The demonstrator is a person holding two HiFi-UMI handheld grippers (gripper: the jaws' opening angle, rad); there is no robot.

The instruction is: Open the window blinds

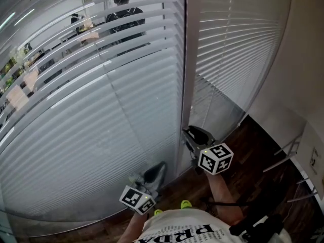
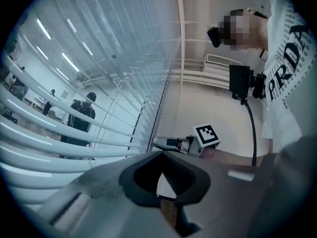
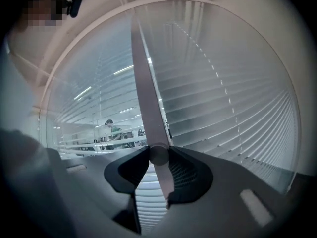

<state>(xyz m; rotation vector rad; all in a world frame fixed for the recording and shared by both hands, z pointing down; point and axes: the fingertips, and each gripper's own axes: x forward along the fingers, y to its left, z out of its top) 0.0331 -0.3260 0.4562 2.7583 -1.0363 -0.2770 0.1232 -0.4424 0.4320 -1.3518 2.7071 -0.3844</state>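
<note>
White slat blinds hang over the glass on the left, with a second set to the right of a white upright frame. Their upper slats are tilted apart and the room behind shows through. My right gripper sits level at the frame and is shut on the blind's wand, which runs up between the jaws in the right gripper view. My left gripper hangs lower and to the left, near the slats. Its jaws stand a little apart with nothing between them.
Behind the glass stands a person in dark clothes among office desks. A dark wooden floor runs along the window's foot. A white wall closes the right side, with metal furniture legs near it.
</note>
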